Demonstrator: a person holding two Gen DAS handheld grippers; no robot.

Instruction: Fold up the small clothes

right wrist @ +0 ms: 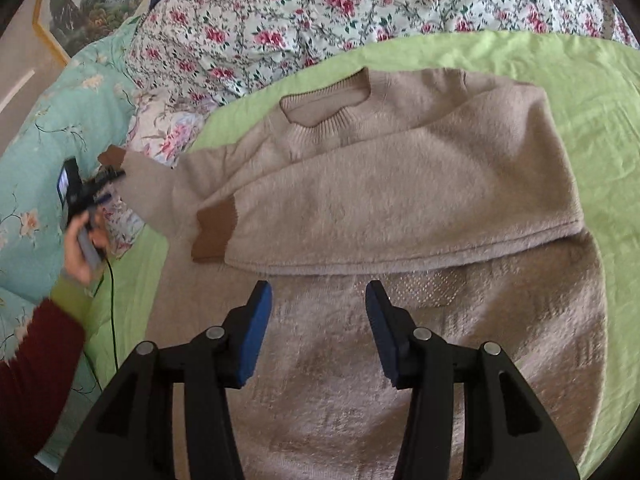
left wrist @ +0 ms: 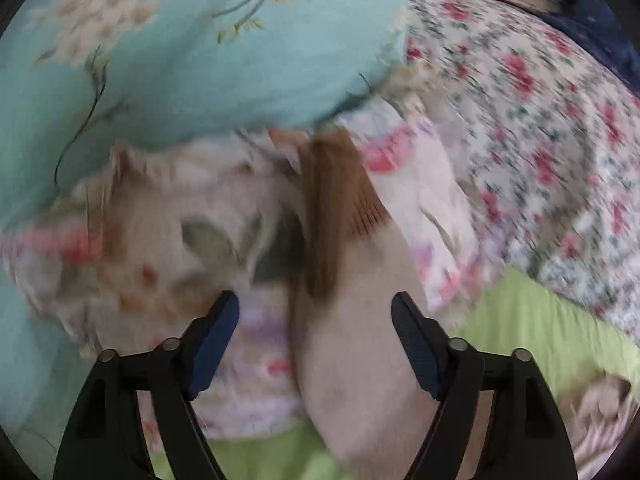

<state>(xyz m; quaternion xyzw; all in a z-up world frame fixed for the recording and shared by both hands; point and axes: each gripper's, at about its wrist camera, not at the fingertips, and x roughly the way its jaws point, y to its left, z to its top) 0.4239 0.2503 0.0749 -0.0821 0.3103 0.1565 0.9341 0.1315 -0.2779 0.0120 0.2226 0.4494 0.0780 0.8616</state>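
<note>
A fuzzy beige sweater with ribbed brown cuffs lies part-folded on a green sheet; left gripper and right gripper both gape, gripping nothing.

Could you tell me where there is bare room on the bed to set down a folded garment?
Bare green sheet lies right of the beige sweater, bordered above by the rose-print quilt. A narrower strip runs left of the sweater, but the cable and person's hand crowd it.
</note>
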